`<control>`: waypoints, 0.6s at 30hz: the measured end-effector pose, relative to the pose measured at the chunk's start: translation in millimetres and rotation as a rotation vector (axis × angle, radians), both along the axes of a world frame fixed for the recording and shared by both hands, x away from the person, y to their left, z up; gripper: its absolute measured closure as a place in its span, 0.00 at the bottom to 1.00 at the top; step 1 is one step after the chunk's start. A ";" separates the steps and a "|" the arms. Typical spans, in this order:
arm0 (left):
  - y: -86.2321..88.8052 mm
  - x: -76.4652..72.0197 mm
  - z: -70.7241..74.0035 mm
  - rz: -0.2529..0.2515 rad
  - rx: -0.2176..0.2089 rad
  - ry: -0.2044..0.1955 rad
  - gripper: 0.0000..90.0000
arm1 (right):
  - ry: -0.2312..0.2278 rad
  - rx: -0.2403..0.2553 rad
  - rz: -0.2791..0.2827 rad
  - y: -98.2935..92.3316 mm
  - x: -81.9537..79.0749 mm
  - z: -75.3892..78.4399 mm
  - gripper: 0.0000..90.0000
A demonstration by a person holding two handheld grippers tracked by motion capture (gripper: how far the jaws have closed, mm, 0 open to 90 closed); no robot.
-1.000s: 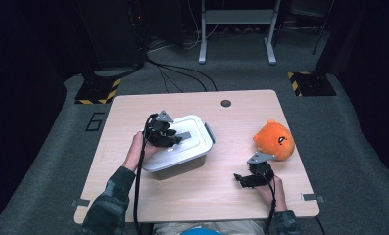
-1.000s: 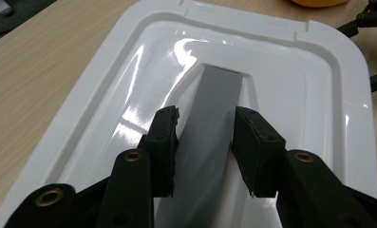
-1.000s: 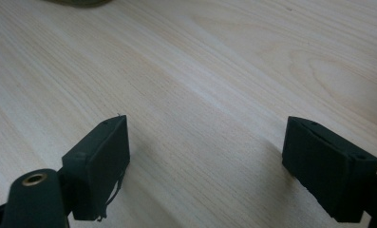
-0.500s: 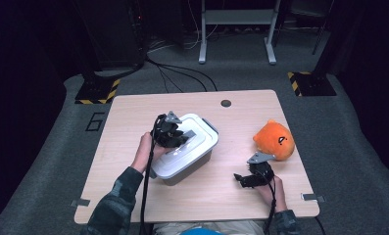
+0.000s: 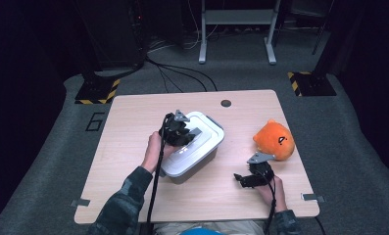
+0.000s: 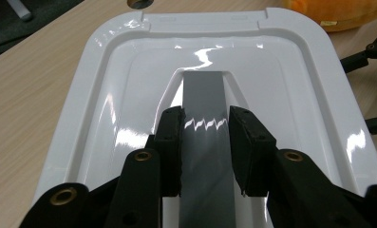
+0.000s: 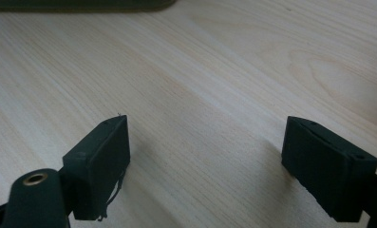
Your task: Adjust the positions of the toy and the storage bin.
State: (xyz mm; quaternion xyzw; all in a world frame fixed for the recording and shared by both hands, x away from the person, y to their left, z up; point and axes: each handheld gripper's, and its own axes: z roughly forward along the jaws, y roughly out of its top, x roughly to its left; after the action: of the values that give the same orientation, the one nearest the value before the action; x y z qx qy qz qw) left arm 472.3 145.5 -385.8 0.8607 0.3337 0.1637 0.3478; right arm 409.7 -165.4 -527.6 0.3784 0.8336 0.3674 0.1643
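left gripper [image 5: 189,134] sat clamped on the grey handle [image 5: 196,133] of the white lidded box [image 5: 192,152] mid-table in the high view; right gripper [image 5: 245,179] rested near the orange plush [image 5: 275,140]. left gripper view: pads [image 6: 172,142] squeezed that handle. right gripper view: jaws wide apart, holding nothing, over bare table [image 7: 214,71].

L gripper [image 5: 184,133] on white box [image 5: 194,152] (orange plush [image 5: 275,140] right).

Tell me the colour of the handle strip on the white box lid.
Grey, a flat strip set in the glossy white lid; the left gripper view shows it best.
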 end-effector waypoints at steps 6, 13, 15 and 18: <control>-4.8 2.8 -0.1 0.013 -0.003 0.001 0.74 | 0.000 0.000 0.000 0.0 0.0 0.0 0.17; -11.0 7.7 -0.7 0.026 -0.002 -0.011 0.74 | 0.000 -0.001 0.000 0.0 0.0 0.0 0.17; -12.9 9.7 -0.9 0.027 -0.002 -0.016 0.74 | 0.000 -0.001 0.000 0.0 0.0 0.0 0.17; -15.7 12.0 -1.0 0.033 -0.008 -0.009 0.74 | 0.000 0.000 -0.001 0.0 -0.1 0.1 0.17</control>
State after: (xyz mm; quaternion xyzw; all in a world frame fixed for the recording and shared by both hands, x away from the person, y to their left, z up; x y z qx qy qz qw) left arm 484.4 129.8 -386.8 0.8529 0.3470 0.1722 0.3500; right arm 409.6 -165.4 -527.6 0.3788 0.8335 0.3671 0.1646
